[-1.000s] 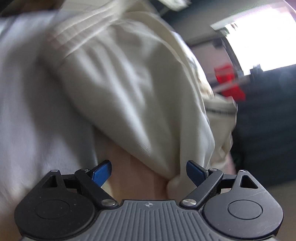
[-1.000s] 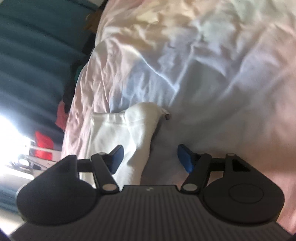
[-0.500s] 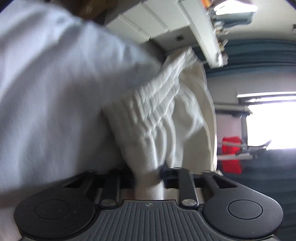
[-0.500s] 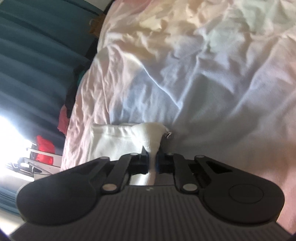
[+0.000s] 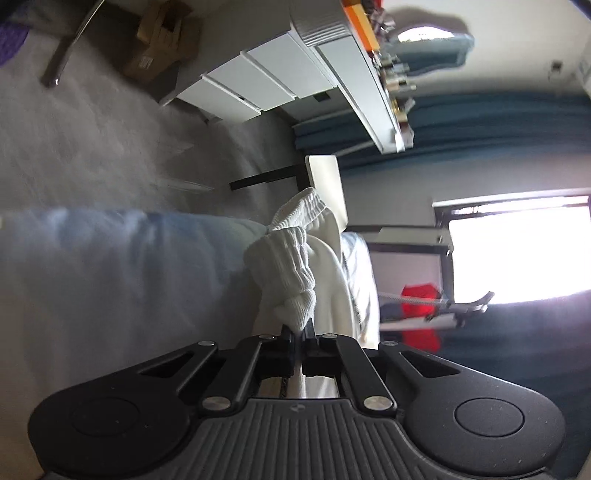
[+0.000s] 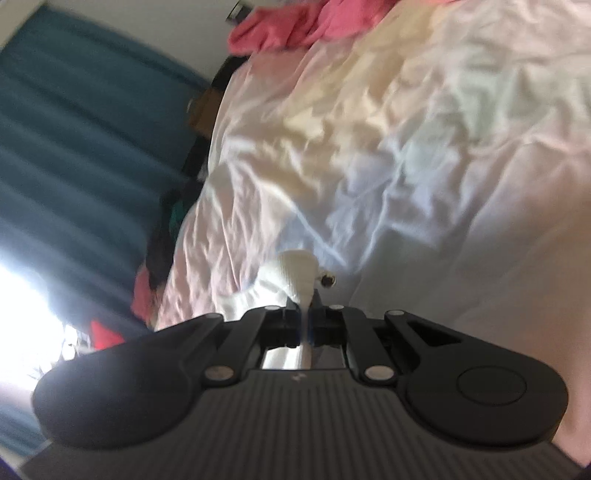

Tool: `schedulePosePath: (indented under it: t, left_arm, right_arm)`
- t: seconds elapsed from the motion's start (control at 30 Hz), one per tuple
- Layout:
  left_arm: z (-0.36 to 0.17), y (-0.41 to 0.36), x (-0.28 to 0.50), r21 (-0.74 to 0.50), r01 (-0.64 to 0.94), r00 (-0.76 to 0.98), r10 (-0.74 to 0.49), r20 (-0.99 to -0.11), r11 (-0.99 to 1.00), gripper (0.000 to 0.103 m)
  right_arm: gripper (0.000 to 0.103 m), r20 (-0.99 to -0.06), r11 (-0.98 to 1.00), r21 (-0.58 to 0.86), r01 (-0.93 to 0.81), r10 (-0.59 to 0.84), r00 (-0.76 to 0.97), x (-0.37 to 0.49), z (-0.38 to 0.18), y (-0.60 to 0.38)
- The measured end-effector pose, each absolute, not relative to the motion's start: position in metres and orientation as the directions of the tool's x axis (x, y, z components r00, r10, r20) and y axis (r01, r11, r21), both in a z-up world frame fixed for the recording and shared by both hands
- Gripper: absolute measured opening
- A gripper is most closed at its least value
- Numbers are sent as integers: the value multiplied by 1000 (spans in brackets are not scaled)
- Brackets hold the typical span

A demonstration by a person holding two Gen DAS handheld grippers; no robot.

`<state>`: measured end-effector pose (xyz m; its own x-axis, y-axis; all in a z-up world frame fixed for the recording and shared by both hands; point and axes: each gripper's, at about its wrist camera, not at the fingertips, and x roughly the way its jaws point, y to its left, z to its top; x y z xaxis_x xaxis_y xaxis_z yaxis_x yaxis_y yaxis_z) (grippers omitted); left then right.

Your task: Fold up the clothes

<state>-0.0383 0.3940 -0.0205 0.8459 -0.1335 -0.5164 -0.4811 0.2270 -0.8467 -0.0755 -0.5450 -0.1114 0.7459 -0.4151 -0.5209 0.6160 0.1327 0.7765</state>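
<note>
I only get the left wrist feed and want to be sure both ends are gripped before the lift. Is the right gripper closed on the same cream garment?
Observer: Yes. The right gripper is shut on a ribbed edge of the cream garment, with cloth pinched between its jaws.
Operator: My left gripper holds the ribbed waistband. What lies under the right end?
Observer: A wrinkled white bedsheet; the garment rises off it there.
Operator: Anything dangling by that grip?
Observer: A small metal-tipped cord end sticks out just right of the pinched fabric.
Operator: Other clothes nearby?
Observer: A pink garment lies at the far top of the bed.
</note>
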Motion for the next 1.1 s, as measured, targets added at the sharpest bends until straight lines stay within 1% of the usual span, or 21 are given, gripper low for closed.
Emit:
schedulePosePath:
  t: [0.1,0.23,0.33,0.37,0.4,0.43,0.5,0.53,0.57,0.6,0.63,0.67,0.7,0.77,0.83,0.87,0.9,1.0,1.1]
  left_arm:
    - [-29,405,-46,-781,-547,790,-124,-600,301,3]
    - [-55,417,-48,-676,-622,700,-108,-706,395,4]
    - [-57,416,-53,-635,-596,685,-100,-721,491,6]
    - [-56,416,-55,-621,-583,683,-98,-724,523,8]
    - [-56,415,-57,-606,-570,681,-94,-726,554,12]
    - [-56,415,-59,-591,-556,679,-91,-729,585,14]
    - [-44,408,-61,-537,-525,670,-68,-739,660,23]
    - [-37,401,-62,-508,-509,667,-55,-743,695,30]
    - [-30,394,-63,-479,-493,664,-41,-746,727,46]
    - [-23,387,-63,-448,-476,662,-28,-749,757,60]
    - [-15,378,-64,-425,-454,672,-12,-740,783,64]
    - [-7,370,-65,-405,-431,690,4,-724,806,70]
    - [2,361,-66,-384,-407,707,20,-707,829,75]
    - [19,343,-68,-337,-361,740,48,-670,869,81]
    - [34,322,-66,-295,-309,775,59,-630,904,84]
    - [40,307,-60,-278,-277,789,52,-612,920,87]
    - [46,291,-56,-259,-246,801,46,-597,934,88]
    - [60,238,-43,-231,-137,838,-12,-545,963,89]
    - [64,182,-26,-223,-38,859,-82,-505,974,89]
  right_arm:
    - [6,-576,102,728,678,-446,685,-89,-105,-539]
    - [6,-682,80,626,776,-425,595,-100,-111,-537]
    - [7,-728,55,585,809,-404,554,-103,-121,-536]
    - [7,-737,57,574,817,-400,545,-103,-122,-535]
    - [7,-740,66,566,822,-400,541,-102,-122,-534]
    - [10,-741,77,560,825,-398,540,-101,-121,-533]
    - [11,-746,99,548,831,-393,538,-101,-117,-534]
    - [14,-750,113,536,837,-392,533,-100,-115,-534]
    - [22,-754,128,524,842,-391,528,-99,-113,-535]
    - [29,-755,145,504,851,-404,516,-98,-109,-534]
    - [46,-755,163,480,862,-424,500,-97,-103,-533]
    - [58,-741,195,452,870,-461,488,-95,-94,-530]
    - [63,-713,242,425,872,-504,487,-93,-83,-526]
    - [72,-650,342,372,863,-568,505,-86,-61,-515]
    - [75,-588,449,364,816,-569,575,-79,-43,-496]
    - [75,-562,503,370,781,-549,619,-75,-36,-486]
    - [74,-542,556,381,739,-512,666,-71,-30,-474]
    - [74,-493,688,398,607,-398,774,-58,-15,-436]
    - [74,-428,787,383,483,-312,848,-50,-1,-393]
